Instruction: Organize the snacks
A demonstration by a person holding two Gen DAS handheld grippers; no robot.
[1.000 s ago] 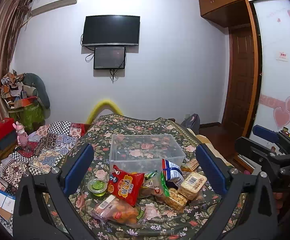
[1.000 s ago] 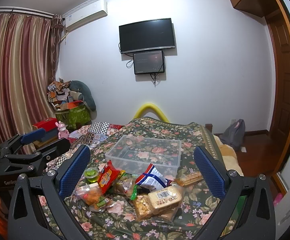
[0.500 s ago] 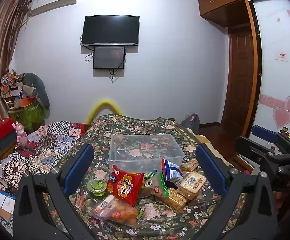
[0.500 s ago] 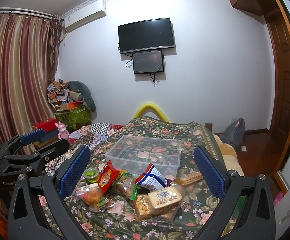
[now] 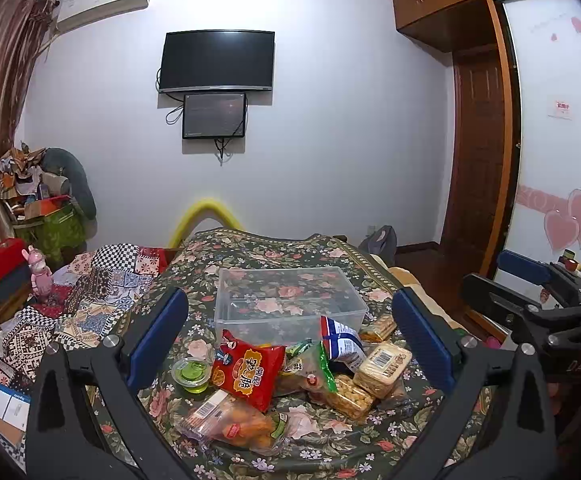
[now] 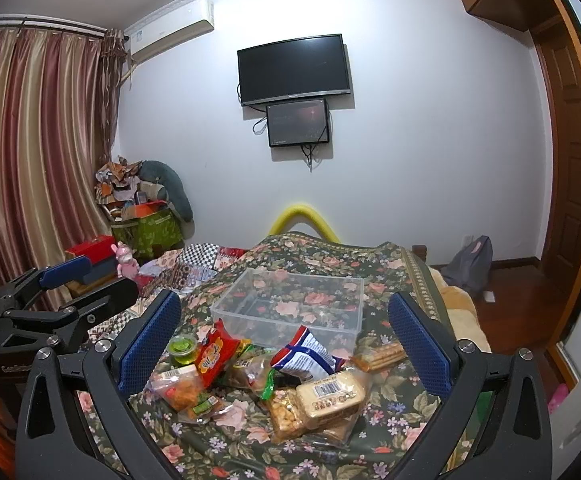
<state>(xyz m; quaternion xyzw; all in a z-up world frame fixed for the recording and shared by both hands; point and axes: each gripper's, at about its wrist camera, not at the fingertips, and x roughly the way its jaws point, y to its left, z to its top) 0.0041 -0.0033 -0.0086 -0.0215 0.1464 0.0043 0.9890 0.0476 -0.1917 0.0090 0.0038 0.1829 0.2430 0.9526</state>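
A clear plastic bin [image 5: 290, 300] [image 6: 294, 304] stands empty on the floral bedspread. In front of it lies a pile of snacks: a red chip bag [image 5: 246, 372] [image 6: 214, 356], a green jelly cup [image 5: 190, 374] [image 6: 182, 350], a blue-white bag [image 5: 340, 342] [image 6: 306, 356], a beige cracker pack [image 5: 382, 368] [image 6: 330, 396] and an orange snack bag [image 5: 230, 424] [image 6: 178, 390]. My left gripper [image 5: 290, 344] is open and empty, held above and before the pile. My right gripper [image 6: 286, 344] is also open and empty, to the right of the left one.
The bed [image 5: 250, 248] fills the middle. A patchwork quilt [image 5: 90, 292] and cluttered boxes [image 5: 46, 220] lie to the left. A wardrobe and door [image 5: 478, 160] stand to the right. Each gripper shows at the edge of the other's view [image 5: 550, 308] [image 6: 50, 308].
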